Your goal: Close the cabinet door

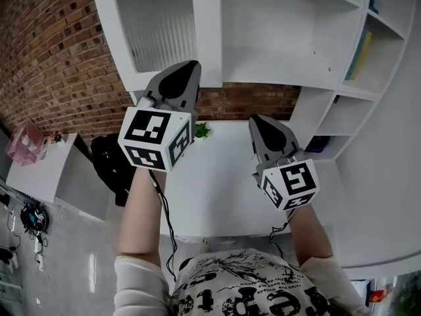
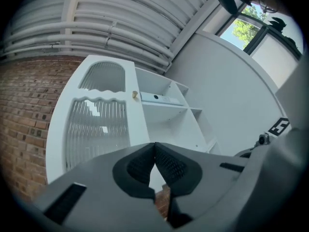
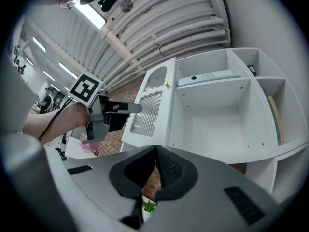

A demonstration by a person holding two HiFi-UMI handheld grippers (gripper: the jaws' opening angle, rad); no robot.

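The white cabinet door (image 1: 161, 28) with a ribbed glass pane stands swung out left of the open, bare cabinet compartment (image 1: 276, 38). My left gripper (image 1: 187, 68) is shut and holds nothing; its tip is near the door's lower edge, and I cannot tell whether it touches. In the left gripper view the shut left gripper (image 2: 154, 146) points up at the door (image 2: 99, 122) and its small knob (image 2: 134, 95). My right gripper (image 1: 258, 120) is lower, over the desk, shut and holding nothing. The right gripper view shows the right gripper (image 3: 157, 149), the door (image 3: 149, 105) and the left gripper (image 3: 133, 108).
A white desk (image 1: 217, 176) lies below with a small green plant (image 1: 202, 130) at its back. A brick wall (image 1: 52, 51) runs behind and to the left. Open shelves with books (image 1: 360, 54) rise at the right. A black bag (image 1: 112, 163) sits left of the desk.
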